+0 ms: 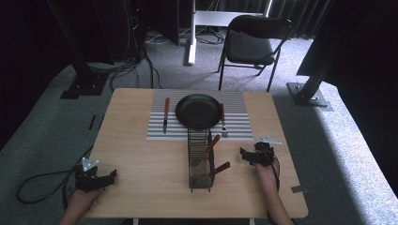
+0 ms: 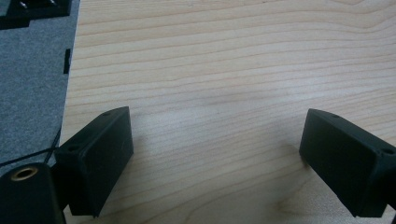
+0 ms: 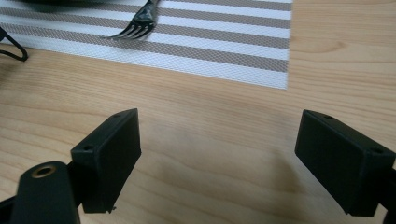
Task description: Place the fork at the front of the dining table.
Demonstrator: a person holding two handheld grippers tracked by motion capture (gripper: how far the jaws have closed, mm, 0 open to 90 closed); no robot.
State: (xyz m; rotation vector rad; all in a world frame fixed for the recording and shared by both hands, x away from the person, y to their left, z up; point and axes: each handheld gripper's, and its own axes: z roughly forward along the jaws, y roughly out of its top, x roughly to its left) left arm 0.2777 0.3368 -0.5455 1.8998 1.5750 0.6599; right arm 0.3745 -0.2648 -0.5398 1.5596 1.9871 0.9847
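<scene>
Though both wide open: fork beyond right gripper, left gripper over bare table.

The fork is cut off by the right gripper view's top edge; utensils in the wire basket are too small to identify

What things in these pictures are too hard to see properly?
1. High view: the tools in the wire basket are too small to name; only their brown handles show.
2. Right gripper view: the fork is cut off by the top edge, so its handle is missing.
3. Right gripper view: the black plate is just a sliver at the top edge.
4. High view: the dark room corners hide whatever is there.
</scene>
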